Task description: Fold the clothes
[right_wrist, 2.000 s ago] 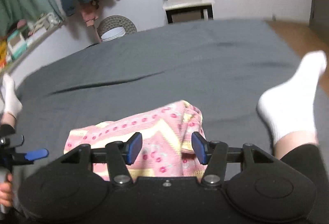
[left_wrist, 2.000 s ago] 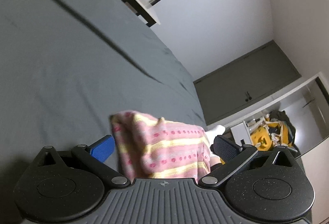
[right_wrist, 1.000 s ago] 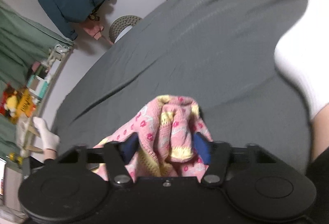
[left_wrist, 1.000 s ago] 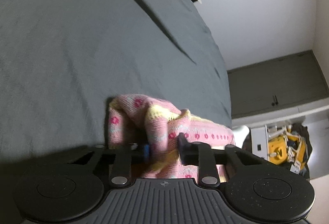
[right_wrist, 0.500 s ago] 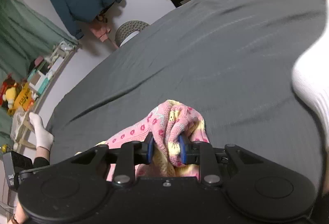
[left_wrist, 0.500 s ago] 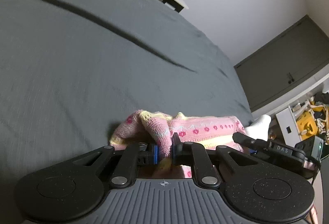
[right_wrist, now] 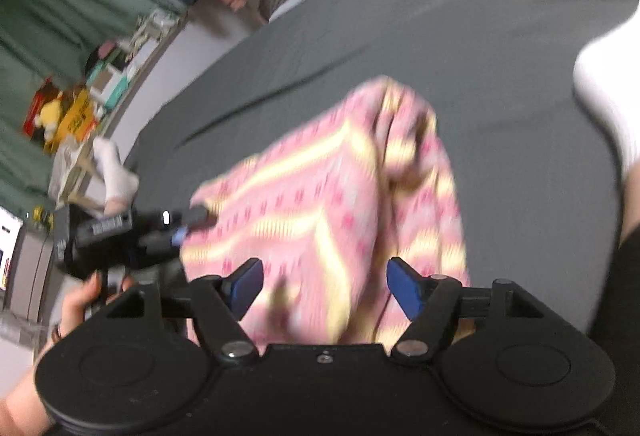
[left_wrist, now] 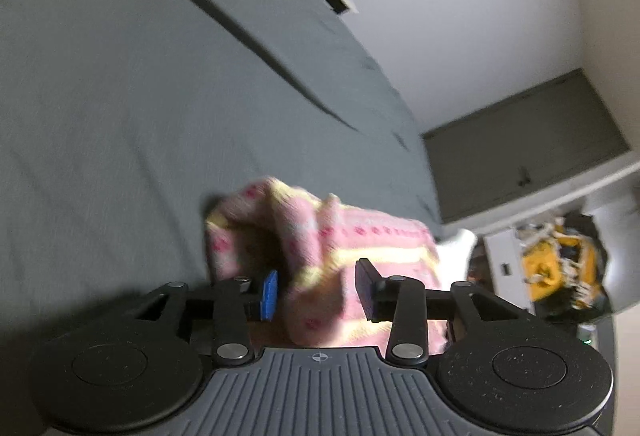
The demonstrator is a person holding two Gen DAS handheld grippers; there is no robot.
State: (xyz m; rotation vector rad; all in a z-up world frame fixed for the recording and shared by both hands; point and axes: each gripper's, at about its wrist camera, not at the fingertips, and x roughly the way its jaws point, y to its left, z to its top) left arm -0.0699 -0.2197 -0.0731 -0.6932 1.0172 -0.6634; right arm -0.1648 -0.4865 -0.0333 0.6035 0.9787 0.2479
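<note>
On the grey bed (left_wrist: 120,95) the pink garment (right_wrist: 320,195) is being left bunched in a heap, with the left gripper (left_wrist: 316,294) and the right gripper (right_wrist: 322,288) both being kept parted around it, probably for regrasping.

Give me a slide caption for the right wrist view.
Open right gripper over a pink striped knit garment on a grey bed sheet.

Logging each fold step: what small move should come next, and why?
Probably draw both grippers back off the pink striped garment, then check the fold. Left gripper and right gripper have their jaws open around it, and it lies bunched on the grey bed.
</note>
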